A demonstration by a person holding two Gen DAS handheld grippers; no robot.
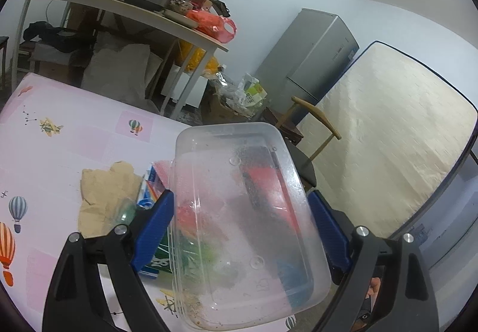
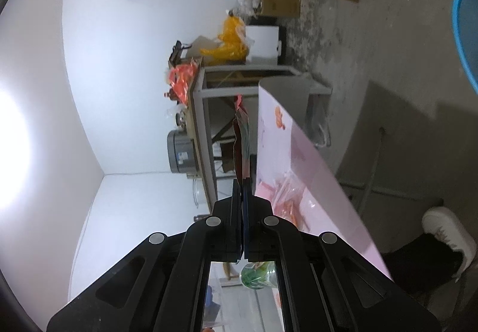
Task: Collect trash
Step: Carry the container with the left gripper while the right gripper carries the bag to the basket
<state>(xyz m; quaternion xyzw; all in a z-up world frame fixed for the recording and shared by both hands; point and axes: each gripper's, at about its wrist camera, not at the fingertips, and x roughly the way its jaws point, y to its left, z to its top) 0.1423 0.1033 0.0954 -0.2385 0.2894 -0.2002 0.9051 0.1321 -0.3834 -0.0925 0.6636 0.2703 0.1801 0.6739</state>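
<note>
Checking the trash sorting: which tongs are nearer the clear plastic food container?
Left. The left tongs grip the clear plastic food container; the right tongs pinch a dark wrapper, no container near.

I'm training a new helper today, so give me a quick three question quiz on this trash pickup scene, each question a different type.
1. True or false: the left gripper holds a clear plastic container.
2. What is pinched in the right gripper? A) a glass bottle B) a flat dark red wrapper C) a spoon
3. Fill in: beside the container, on the pink tablecloth, lies a crumpled brown ____.

Key:
1. True; its blue pads sit on both sides of the container.
2. B; the wrapper sticks out from the shut gripper.
3. Paper; the brown paper lies left of the container.
</note>
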